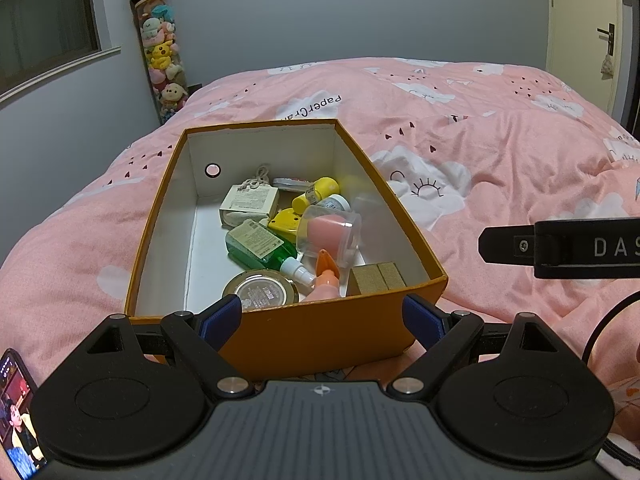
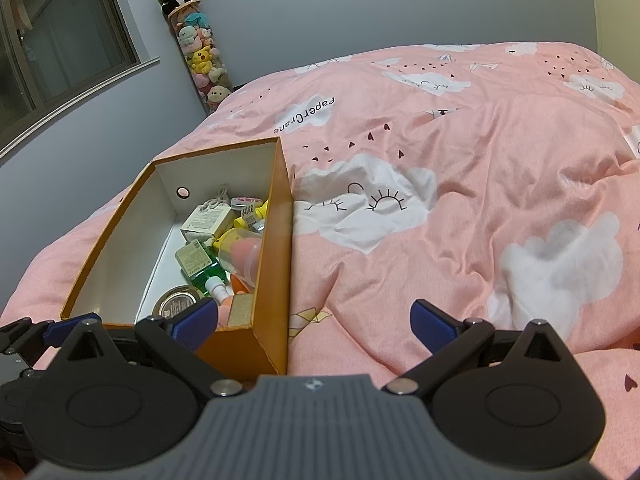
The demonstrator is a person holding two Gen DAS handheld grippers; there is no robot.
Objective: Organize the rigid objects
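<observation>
Pink bed (image 1: 500, 168) carries our orange box (image 1: 320, 332) of bottles. Left gripper (image 1: 322, 318) and right gripper (image 2: 316, 322): jaws spread, holding nothing.

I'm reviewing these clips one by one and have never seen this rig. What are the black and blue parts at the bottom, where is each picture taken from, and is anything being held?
No robot here: a person holds a two-finger gripper in each hand, and each carries a fisheye camera looking forward along its fingers. One picture is from the left gripper, the other from the right gripper. The blue parts are the finger pads. Both grippers are open and hold nothing.

On the pink bedspread stands an open orange box. Inside it lie a green bottle, a yellow bottle, a clear cup, a round tin and other small items.
</observation>
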